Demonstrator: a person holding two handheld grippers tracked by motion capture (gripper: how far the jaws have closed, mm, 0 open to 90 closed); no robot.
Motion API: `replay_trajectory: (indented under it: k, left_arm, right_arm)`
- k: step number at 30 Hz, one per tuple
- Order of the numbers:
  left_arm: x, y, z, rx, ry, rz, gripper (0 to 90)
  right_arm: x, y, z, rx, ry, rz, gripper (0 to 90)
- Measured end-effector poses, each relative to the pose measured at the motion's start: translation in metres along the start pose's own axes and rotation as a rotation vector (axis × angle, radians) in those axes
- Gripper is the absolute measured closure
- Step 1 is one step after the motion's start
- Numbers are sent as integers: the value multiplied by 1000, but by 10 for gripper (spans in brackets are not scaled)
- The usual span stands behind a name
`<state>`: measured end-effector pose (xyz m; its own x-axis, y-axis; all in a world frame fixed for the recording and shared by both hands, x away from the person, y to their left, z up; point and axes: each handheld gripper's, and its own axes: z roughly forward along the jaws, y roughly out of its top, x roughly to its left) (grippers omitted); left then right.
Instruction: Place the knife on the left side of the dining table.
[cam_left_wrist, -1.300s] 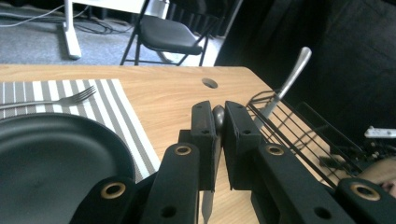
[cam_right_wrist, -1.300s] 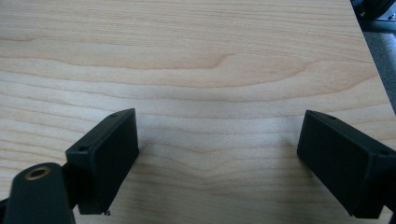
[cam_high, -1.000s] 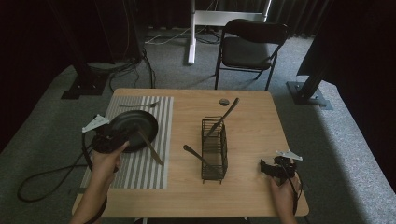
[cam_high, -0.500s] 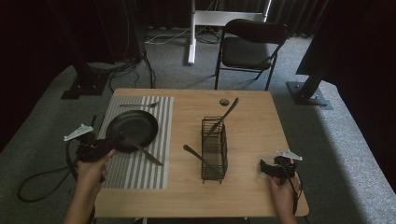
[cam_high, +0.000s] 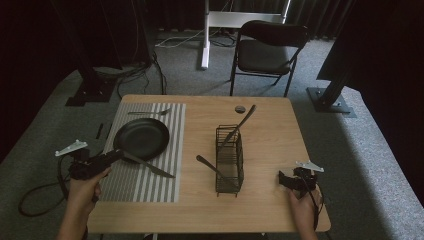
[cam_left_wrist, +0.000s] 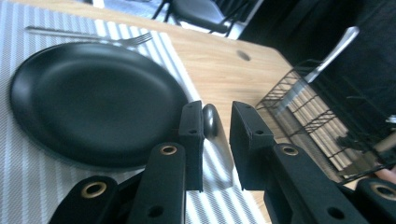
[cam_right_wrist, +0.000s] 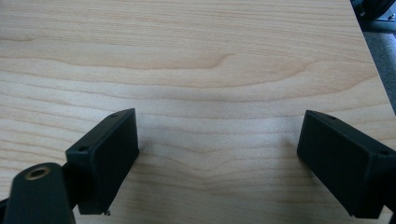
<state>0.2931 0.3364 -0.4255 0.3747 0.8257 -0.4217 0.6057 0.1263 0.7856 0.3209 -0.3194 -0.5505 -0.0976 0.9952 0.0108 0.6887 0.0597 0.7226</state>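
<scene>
A table knife lies on the striped placemat, just right of the black plate. In the left gripper view the knife's handle end sits between the pads of my left gripper, close to the left pad, with a gap to the right one. These jaws have just been opening, so the handle is loose between them. In the high view my left gripper is at the placemat's left edge. My right gripper rests open on bare wood at the near right, and its wide-spread jaws have nothing between them.
A fork lies on the placemat beyond the plate. A black wire basket stands mid-table with one utensil upright in it and another leaning at its left side. A small dark disc lies near the far edge. A folding chair stands behind the table.
My left hand drew back leftward and lower, from over the plate to the placemat's left edge. The knife swung flatter across the mat. The right hand stayed still.
</scene>
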Motion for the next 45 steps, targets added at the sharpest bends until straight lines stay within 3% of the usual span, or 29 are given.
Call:
replay_trajectory:
  k: [8, 13, 22, 33, 45]
  left_arm:
    - [23, -13, -2, 29, 25, -68, 769]
    - [33, -21, -4, 24, 13, -117, 766]
    - [49, -40, -3, 14, 34, -182, 751]
    - [69, -60, 2, 35, 49, -237, 727]
    - [81, -68, 15, 66, 101, -246, 684]
  right_arm:
    - [0, 0, 0, 0, 0, 1, 117]
    - [0, 0, 0, 0, 0, 2, 118]
    - [0, 0, 0, 0, 0, 2, 117]
    - [0, 0, 0, 0, 0, 2, 117]
    - [0, 0, 0, 0, 0, 2, 117]
